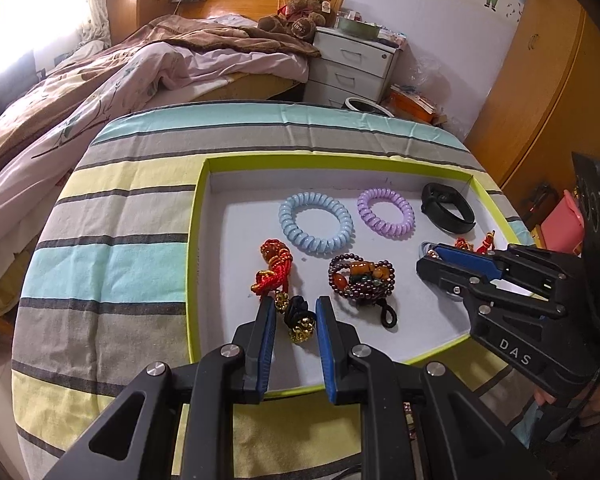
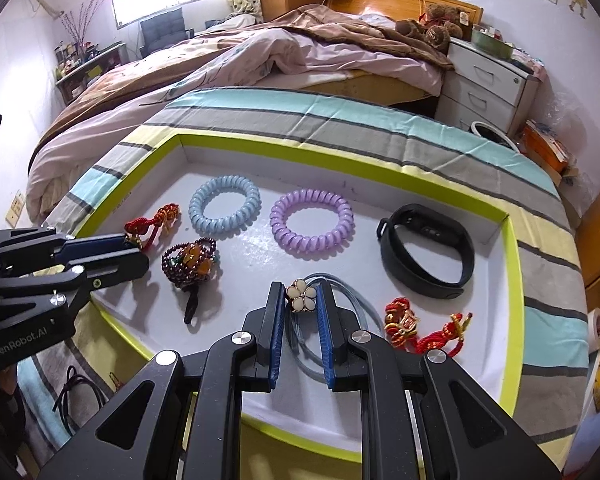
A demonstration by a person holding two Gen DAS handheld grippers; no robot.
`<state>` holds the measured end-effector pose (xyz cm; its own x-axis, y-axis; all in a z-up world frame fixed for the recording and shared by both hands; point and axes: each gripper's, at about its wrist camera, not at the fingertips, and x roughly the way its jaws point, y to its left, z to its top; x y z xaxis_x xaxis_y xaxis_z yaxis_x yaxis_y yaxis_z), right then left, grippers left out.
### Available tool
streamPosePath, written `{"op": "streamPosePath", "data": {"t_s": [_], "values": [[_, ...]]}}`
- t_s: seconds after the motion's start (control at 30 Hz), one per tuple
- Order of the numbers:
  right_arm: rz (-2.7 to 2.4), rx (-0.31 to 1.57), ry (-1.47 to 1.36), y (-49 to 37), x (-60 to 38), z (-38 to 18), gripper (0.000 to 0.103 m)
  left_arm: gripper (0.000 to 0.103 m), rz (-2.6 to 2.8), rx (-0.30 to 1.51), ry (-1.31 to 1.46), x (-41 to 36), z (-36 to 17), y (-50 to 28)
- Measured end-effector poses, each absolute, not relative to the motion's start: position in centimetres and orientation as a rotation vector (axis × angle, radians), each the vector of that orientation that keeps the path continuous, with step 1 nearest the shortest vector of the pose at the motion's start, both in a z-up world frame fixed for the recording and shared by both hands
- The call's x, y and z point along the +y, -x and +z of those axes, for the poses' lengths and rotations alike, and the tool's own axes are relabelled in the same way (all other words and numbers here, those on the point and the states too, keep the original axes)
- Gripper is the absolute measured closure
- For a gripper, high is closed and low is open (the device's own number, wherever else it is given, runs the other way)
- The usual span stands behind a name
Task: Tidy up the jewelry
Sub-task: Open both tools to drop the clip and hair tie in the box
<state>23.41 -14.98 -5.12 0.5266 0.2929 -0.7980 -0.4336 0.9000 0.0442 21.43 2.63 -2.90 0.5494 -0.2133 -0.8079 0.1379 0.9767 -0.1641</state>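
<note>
Tray (image 2: pixel 512 240) on striped desk. Flower hair tie (image 2: pixel 301 295) lies between right tongs' (image 2: pixel 300 300) fingers, cord trailing back under them; contact unclear. Left tongs (image 1: pixel 296 312) spread, straddling black-gold charm (image 1: pixel 298 320), nearer tray's left side.

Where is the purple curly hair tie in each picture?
Left wrist view: purple tie lies in the tray's far right part, between the blue tie and the black band.
Right wrist view: purple tie lies mid-tray.
Shared landmark: the black band on its right in both views.
</note>
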Motion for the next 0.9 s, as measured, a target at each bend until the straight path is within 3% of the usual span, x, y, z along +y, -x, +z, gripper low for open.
{"op": "streamPosePath", "data": {"t_s": [0.33, 0.6, 0.7, 0.9], "values": [[0.449, 0.926, 0.157, -23.5, -14.9, -5.1, 0.086, 0.081, -0.210, 0.971, 0.089, 2.6, -2.8, -21.5], [0.453, 0.919, 0.141, -23.1, -15.0, -4.9, 0.076, 0.071, -0.222, 0.960, 0.099, 2.5, -2.5, -20.9], [0.453, 0.915, 0.131, -22.9, -15.0, -4.7, 0.067, 0.067, -0.234, 0.952, 0.112, 2.6, -2.2, -20.5], [0.463, 0.885, 0.115, -22.0, -15.1, -3.9, 0.066, 0.066, -0.238, 0.925, 0.118, 2.9, -1.1, -19.2]]}}
